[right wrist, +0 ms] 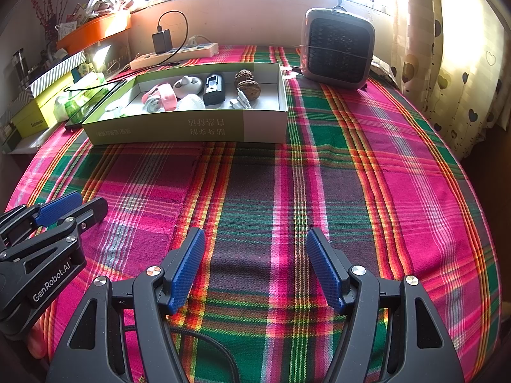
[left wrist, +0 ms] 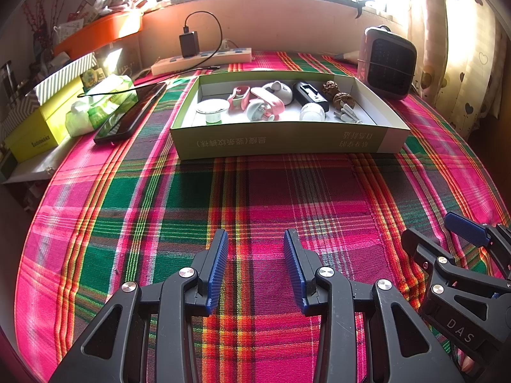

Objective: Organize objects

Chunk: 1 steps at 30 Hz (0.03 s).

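Note:
A shallow green-and-white cardboard box (left wrist: 281,142) (right wrist: 188,129) sits at the far side of the plaid-covered table. It holds several small items: a white cup (left wrist: 212,108), pink pieces (left wrist: 271,100), a black device (left wrist: 309,94) (right wrist: 213,88), two walnuts (left wrist: 343,99) (right wrist: 248,87) and white clips (left wrist: 346,115). My left gripper (left wrist: 255,261) is open and empty above the near cloth. My right gripper (right wrist: 255,261) is open and empty beside it, and also shows at the right of the left wrist view (left wrist: 447,233). The left gripper shows at the left of the right wrist view (right wrist: 67,210).
A grey fan heater (left wrist: 388,63) (right wrist: 338,48) stands right of the box. A power strip with a charger (left wrist: 201,57) lies behind it. A black phone (left wrist: 131,113), a tissue pack (left wrist: 99,105) and yellow boxes (left wrist: 38,131) lie at the left. Curtains (right wrist: 447,48) hang at the right.

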{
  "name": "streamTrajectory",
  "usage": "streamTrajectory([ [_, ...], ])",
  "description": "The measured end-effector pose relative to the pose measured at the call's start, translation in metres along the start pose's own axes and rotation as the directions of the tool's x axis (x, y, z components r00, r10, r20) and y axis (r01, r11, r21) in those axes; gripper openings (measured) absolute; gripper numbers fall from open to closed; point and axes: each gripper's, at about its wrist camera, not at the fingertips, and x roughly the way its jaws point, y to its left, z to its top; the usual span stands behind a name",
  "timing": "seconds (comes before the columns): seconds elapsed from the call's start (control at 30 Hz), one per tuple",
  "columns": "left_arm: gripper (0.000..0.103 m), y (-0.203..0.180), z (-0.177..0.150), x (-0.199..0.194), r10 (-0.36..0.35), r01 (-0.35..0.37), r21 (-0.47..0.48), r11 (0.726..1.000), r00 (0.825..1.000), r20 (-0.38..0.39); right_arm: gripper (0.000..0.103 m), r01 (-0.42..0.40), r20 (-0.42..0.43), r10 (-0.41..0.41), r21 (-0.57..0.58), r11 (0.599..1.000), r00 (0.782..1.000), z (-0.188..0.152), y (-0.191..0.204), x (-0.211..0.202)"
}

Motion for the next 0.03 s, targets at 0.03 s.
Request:
streamTrajectory([
  [0.03,0.034,-0.0004,-0.0001,-0.0001,0.0,0.0,0.0,1.0,1.0,0.0,0.067,0.0,0.0,0.0,0.0,1.0,1.0,0.0,0.0,0.0],
])
